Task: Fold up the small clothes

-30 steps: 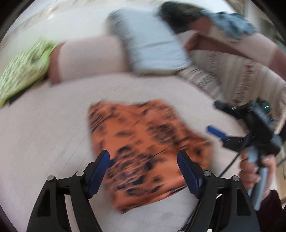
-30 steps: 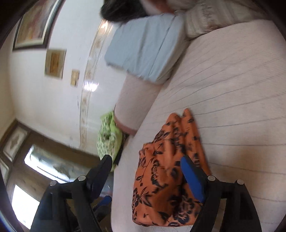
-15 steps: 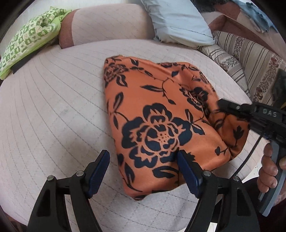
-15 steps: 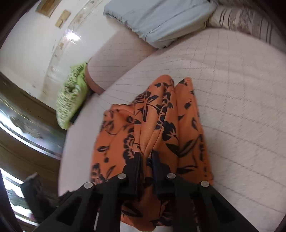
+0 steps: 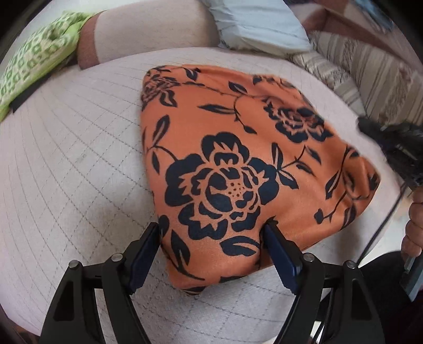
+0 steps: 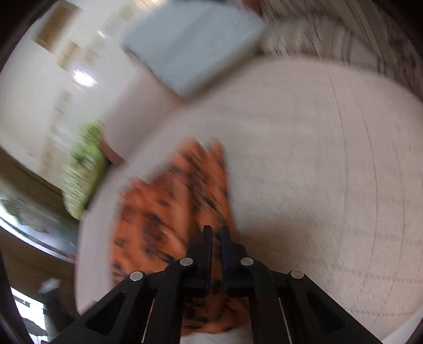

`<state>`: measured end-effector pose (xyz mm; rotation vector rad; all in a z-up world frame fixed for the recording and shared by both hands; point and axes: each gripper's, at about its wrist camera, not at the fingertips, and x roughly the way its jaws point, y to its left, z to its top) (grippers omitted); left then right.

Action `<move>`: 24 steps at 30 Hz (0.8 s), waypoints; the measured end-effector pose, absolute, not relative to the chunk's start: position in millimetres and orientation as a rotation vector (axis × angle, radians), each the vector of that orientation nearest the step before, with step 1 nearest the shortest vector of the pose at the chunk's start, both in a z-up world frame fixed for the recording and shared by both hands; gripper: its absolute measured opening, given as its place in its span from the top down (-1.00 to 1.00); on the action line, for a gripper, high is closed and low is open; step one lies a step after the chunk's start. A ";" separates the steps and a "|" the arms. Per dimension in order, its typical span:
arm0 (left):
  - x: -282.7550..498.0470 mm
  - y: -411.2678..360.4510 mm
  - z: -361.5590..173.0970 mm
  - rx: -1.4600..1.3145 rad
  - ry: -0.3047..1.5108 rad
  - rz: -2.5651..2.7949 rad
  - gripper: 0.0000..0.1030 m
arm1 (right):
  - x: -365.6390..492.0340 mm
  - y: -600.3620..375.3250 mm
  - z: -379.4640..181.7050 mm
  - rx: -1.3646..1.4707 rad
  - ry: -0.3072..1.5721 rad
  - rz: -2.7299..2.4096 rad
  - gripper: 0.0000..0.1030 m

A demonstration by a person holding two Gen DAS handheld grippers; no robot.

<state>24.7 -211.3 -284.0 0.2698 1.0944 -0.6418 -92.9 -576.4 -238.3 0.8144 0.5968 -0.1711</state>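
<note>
An orange garment [image 5: 224,158] with black flowers lies folded on the pale quilted seat [image 5: 66,172]. My left gripper [image 5: 212,226] hangs just over its near corner. The jaws are wide and opening a little, the cloth lies between the blue pads [image 5: 277,251], and nothing is gripped. In the blurred right wrist view, my right gripper [image 6: 216,230] is shut on a bunched edge of the orange garment [image 6: 158,211]. The left wrist view shows that right gripper [image 5: 391,148] at the garment's right edge, held by a hand [image 5: 415,225].
A light blue pillow [image 5: 259,23] leans at the back of the seat, with striped cushions [image 5: 370,68] to its right. A green patterned cloth [image 5: 34,58] lies at the far left. Bare seat [image 6: 317,172] spreads to the right of the garment.
My right gripper went from open beside the garment to shut on its edge and is now moving with it. My left gripper came down close over the near corner.
</note>
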 end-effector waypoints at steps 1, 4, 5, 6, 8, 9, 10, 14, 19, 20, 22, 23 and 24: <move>23.9 -209.9 -279.8 0.271 1.076 -0.627 -0.56 | -93.9 -574.2 -229.7 0.808 0.552 -0.151 0.82; 16.8 -212.6 -264.9 0.320 0.994 -0.577 -0.56 | -74.3 -564.6 -219.4 0.796 0.555 -0.082 0.82; 13.6 -214.8 -258.6 0.338 0.960 -0.570 -0.56 | -60.0 -559.9 -219.0 0.788 0.595 -0.054 0.82; 10.3 -217.1 -252.5 0.363 0.922 -0.560 -0.56 | -51.5 -558.0 -218.6 0.776 0.611 -0.035 0.82; 5.7 -220.6 -244.2 0.418 0.854 -0.532 -0.56 | -29.5 -549.1 -215.4 0.722 0.650 -0.018 0.82; 4.4 -222.2 -242.2 0.434 0.834 -0.522 -0.56 | -17.0 -545.1 -215.2 0.697 0.674 -0.014 0.82; 4.5 -225.4 -240.7 0.449 0.817 -0.513 -0.56 | -7.2 -543.7 -215.7 0.685 0.696 -0.002 0.82; 11.9 -224.5 -241.4 0.490 0.803 -0.477 -0.56 | 24.6 -548.4 -239.7 0.663 0.838 -0.012 0.82; 26.7 -224.8 -251.7 0.481 0.833 -0.456 -0.56 | 39.1 -569.1 -285.3 0.667 1.015 -0.135 0.85; 25.8 -223.3 -251.2 0.477 0.832 -0.455 -0.56 | 36.3 -572.4 -284.0 0.684 1.007 -0.130 0.85; 26.3 -223.9 -252.1 0.481 0.831 -0.455 -0.56 | 32.6 -572.0 -281.7 0.636 1.003 -0.155 0.93; 27.7 -224.7 -253.8 0.482 0.832 -0.457 -0.57 | 31.5 -573.1 -283.2 0.629 1.002 -0.160 0.95; 27.5 -224.4 -253.8 0.481 0.832 -0.457 -0.57 | 29.2 -576.1 -285.5 0.643 0.998 -0.157 0.98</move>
